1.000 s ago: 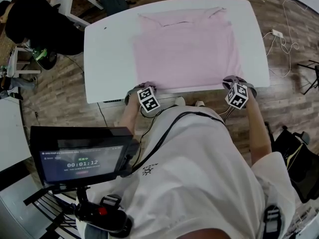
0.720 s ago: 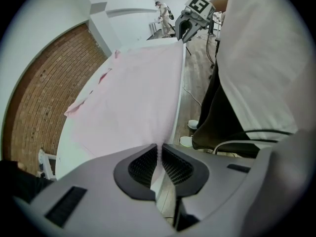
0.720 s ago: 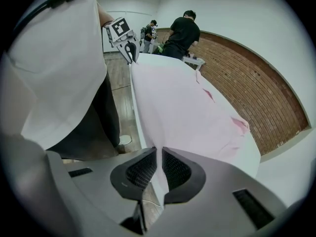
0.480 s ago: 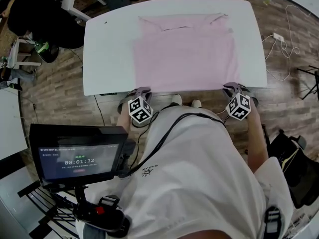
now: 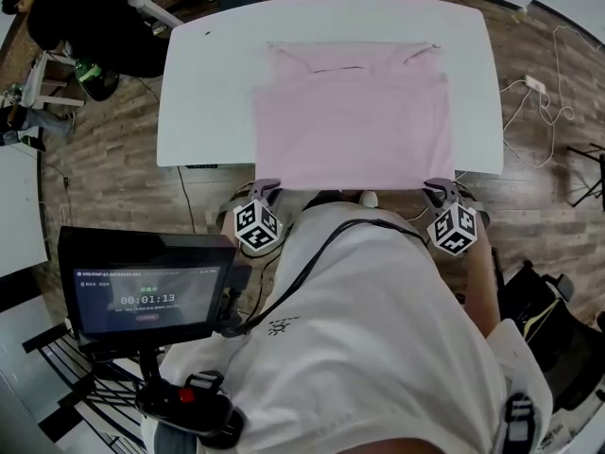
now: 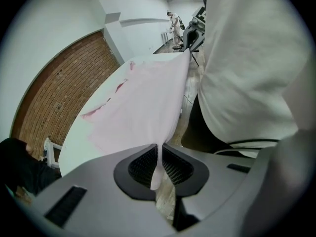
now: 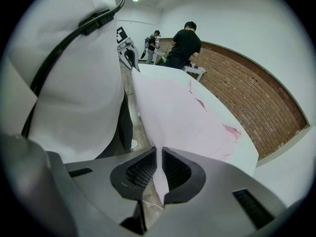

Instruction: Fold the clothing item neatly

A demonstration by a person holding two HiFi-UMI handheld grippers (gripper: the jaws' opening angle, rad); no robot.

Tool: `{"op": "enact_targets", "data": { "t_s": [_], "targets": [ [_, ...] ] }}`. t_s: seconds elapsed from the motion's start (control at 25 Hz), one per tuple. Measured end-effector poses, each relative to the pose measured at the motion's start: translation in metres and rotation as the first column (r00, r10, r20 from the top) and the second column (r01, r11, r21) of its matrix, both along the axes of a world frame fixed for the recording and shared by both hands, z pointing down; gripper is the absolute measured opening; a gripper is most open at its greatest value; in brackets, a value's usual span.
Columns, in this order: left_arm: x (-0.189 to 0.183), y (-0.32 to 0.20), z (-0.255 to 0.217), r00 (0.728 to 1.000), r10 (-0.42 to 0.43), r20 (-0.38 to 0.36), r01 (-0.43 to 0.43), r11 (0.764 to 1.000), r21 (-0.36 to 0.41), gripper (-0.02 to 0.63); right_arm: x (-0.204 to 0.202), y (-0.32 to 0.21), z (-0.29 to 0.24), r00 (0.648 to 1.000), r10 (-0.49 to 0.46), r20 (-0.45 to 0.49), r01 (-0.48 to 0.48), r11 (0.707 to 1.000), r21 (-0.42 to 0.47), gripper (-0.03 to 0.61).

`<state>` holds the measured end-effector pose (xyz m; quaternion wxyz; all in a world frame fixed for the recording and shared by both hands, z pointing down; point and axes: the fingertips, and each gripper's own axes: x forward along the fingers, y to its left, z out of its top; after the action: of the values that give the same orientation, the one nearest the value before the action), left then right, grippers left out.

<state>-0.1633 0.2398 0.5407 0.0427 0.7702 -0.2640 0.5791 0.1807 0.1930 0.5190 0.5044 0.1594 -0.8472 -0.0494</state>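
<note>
A pale pink garment [image 5: 354,112] lies spread on the white table [image 5: 208,93], its near hem lifted past the table's front edge. My left gripper [image 5: 267,190] is shut on the hem's left corner; in the left gripper view the pink cloth [image 6: 143,107] runs from the table into the gripper [image 6: 159,158] between the closed pads. My right gripper [image 5: 437,190] is shut on the right corner; in the right gripper view the cloth [image 7: 182,117] is pinched in the gripper [image 7: 159,163] the same way. The hem stretches taut between both grippers, just in front of the person's white shirt.
A monitor [image 5: 151,291] on a stand sits at the lower left. A person in black [image 5: 71,17] is by a stool beyond the table's far left corner. Cables [image 5: 539,93] lie on the wooden floor at right. A brick wall [image 7: 256,107] runs along the room.
Both grippers have pulled the near hem back toward the person and upward, off the table's front edge; the garment has slid a little toward the front.
</note>
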Motion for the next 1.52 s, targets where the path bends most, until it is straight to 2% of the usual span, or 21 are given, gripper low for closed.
{"op": "enact_targets", "data": {
  "t_s": [0.28,0.56,0.72,1.0,1.24,1.52],
  "targets": [
    [-0.003,0.009,-0.017,1.000,-0.005,0.009,0.005,1.000,0.015,0.035,-0.001,0.004,-0.017,1.000,-0.026,0.008,0.026,1.000,-0.003,0.038],
    [0.000,-0.017,-0.053,1.000,-0.030,0.007,0.029,0.989,0.143,0.032,0.005,-0.025,-0.047,0.999,-0.037,0.016,0.036,0.996,0.080,0.038],
    [-0.007,-0.055,-0.073,1.000,-0.022,0.013,0.019,0.979,0.201,0.020,-0.001,-0.064,-0.064,1.000,-0.028,0.013,0.026,0.991,0.133,0.032],
    [-0.024,-0.125,-0.085,1.000,0.005,-0.004,-0.004,0.977,0.215,0.018,-0.018,-0.136,-0.077,1.000,0.002,0.019,-0.006,0.983,0.183,0.026],
    [-0.021,-0.181,-0.107,0.997,0.079,0.023,-0.082,0.962,0.260,0.018,-0.011,-0.177,-0.092,1.000,0.013,-0.002,-0.012,0.973,0.231,0.026],
    [-0.024,-0.279,-0.100,0.981,0.177,0.079,-0.192,0.945,0.265,0.018,-0.014,-0.258,-0.084,0.998,0.003,-0.056,0.012,0.966,0.260,0.026]
  ]
}}
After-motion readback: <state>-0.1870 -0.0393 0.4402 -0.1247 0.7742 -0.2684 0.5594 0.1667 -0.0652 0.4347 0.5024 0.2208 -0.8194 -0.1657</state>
